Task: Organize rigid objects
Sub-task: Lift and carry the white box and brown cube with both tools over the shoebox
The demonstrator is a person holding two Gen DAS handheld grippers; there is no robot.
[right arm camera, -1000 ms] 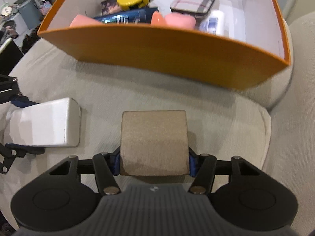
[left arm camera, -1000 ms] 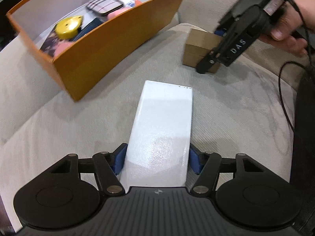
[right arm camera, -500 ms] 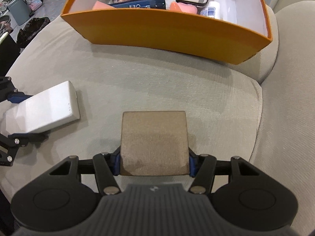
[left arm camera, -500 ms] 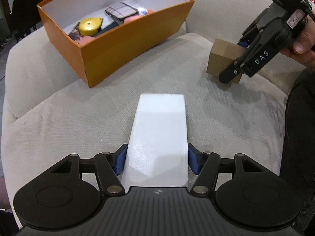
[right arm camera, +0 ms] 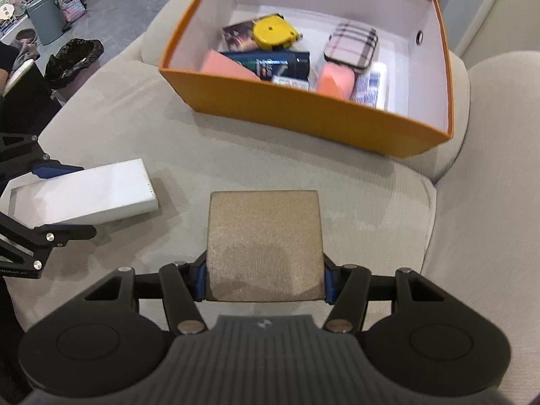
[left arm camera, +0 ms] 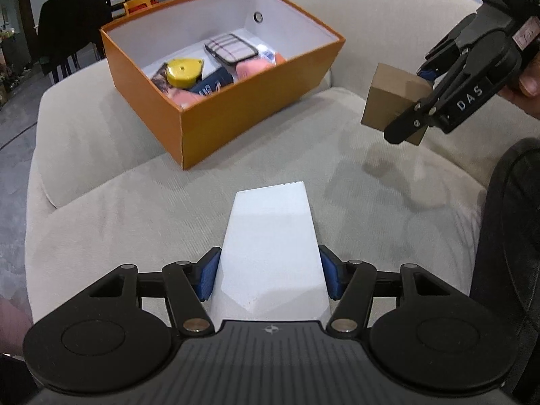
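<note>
The left gripper (left arm camera: 268,275) is clamped on a flat white box (left arm camera: 270,236), its blue pads (left arm camera: 207,276) pressed against the two long sides near the box's near end, so the box juts forward toward twelve o'clock and hangs above the beige sofa cushion (left arm camera: 135,202). The right gripper (right arm camera: 265,278) is clamped on a brown cardboard block (right arm camera: 265,239), gripped on both sides at its near edge; in the left wrist view that block (left arm camera: 391,96) sits at two o'clock, clear of the cushion with its shadow on the fabric below, and a hand (left arm camera: 526,77) holds the gripper at the frame's edge. An orange box (left arm camera: 243,108) with a white lining stands on the sofa at eleven o'clock from the left gripper and at twelve to one o'clock from the right. Inside it lie a yellow tape measure (right arm camera: 273,30), a plaid case (right arm camera: 352,45), a dark bottle (right arm camera: 270,62) on its side and pink blocks (right arm camera: 335,79), packed close together. In the right wrist view the white box (right arm camera: 84,192) is at nine o'clock, well apart from the orange box.
</note>
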